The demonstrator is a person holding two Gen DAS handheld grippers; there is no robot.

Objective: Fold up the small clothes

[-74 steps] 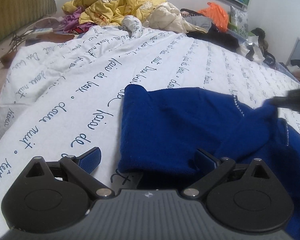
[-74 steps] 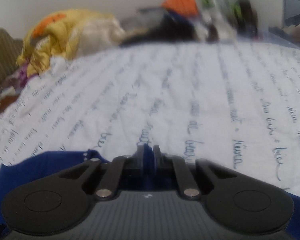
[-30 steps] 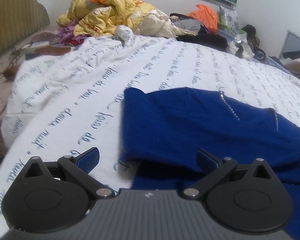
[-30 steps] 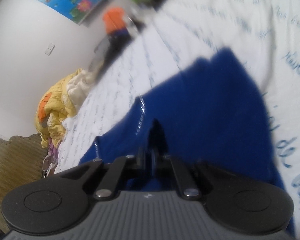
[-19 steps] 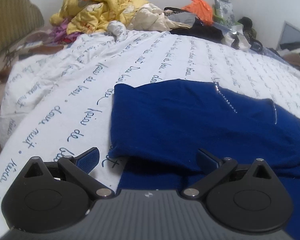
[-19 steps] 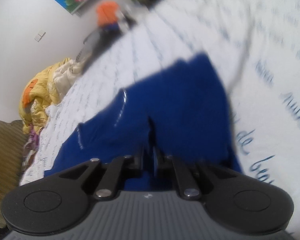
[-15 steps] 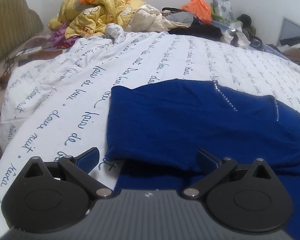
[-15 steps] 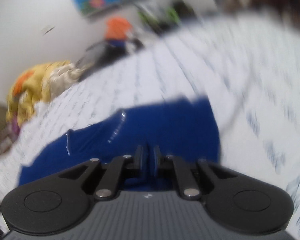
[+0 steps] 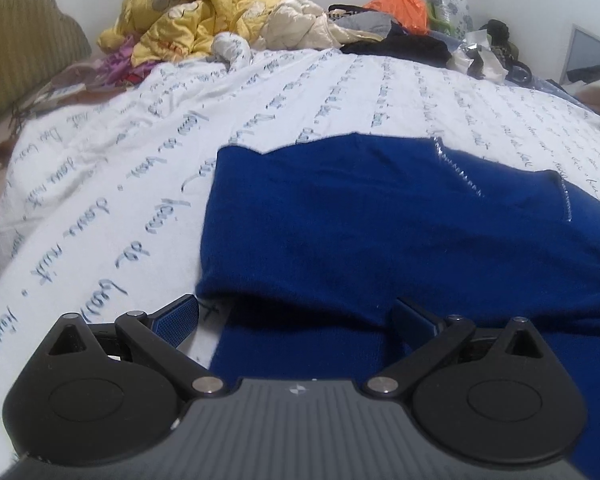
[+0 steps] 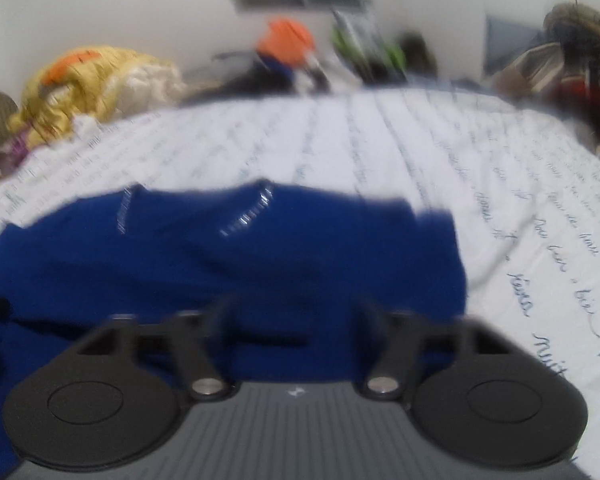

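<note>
A dark blue knit garment (image 9: pixel 380 232) with a sparkly neckline trim lies folded over on the white script-printed bedsheet (image 9: pixel 140 184). My left gripper (image 9: pixel 296 316) is open and empty, hovering low at the garment's near left edge, its fingers straddling the fold. In the blurred right wrist view the same garment (image 10: pixel 228 248) fills the lower middle. My right gripper (image 10: pixel 296 316) is open just above the garment's near edge, holding nothing.
A yellow and orange quilt (image 9: pixel 188 16) and cream bedding are heaped at the far end of the bed. Dark clothes and an orange bag (image 9: pixel 404 4) lie at the far right. A padded headboard (image 9: pixel 16 68) stands at left. Bare sheet (image 10: pixel 520 200) lies right of the garment.
My right gripper has opened, letting go of the blue fabric, and swung to face along the bed. The folded layer now rests flat. My left gripper has shifted slightly, staying open.
</note>
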